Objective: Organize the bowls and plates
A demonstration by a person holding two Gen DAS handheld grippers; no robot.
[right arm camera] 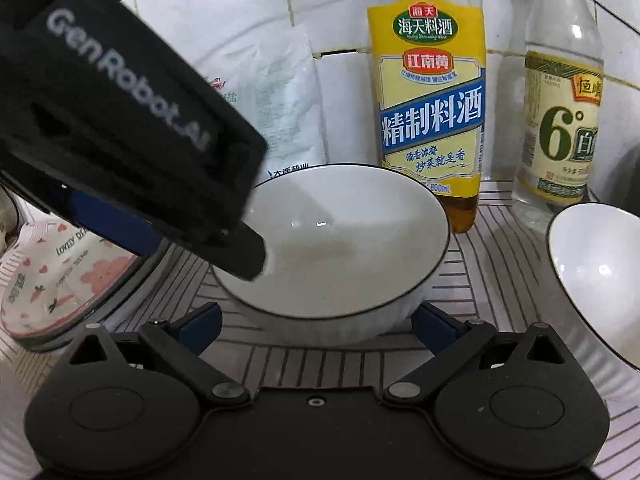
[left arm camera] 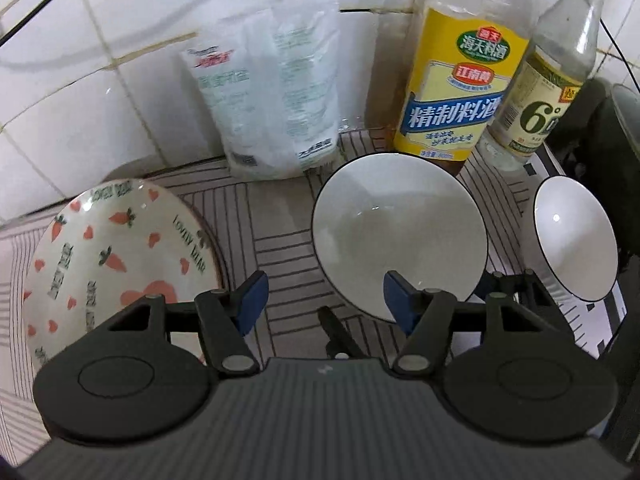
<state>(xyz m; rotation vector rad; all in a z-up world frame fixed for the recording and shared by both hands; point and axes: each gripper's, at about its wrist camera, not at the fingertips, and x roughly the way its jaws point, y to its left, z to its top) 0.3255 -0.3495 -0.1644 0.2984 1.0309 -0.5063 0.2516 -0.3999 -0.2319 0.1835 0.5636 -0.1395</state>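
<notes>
Tiled counter point(left arm camera: 280, 216): plate point(left arm camera: 116, 252) and 2 bowls point(left arm camera: 400, 232) point(left arm camera: 576, 240) sit unstacked, nothing sorted yet. Left gripper point(left arm camera: 324, 300) and right gripper point(right arm camera: 316, 324) both gape, empty.

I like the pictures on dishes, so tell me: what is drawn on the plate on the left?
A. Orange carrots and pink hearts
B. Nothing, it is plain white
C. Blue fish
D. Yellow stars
A. The plate shows orange carrots, pink hearts and some printed words, while the two bowls, the middle bowl and the bowl on the right, are plain white inside with a dark rim.
</notes>
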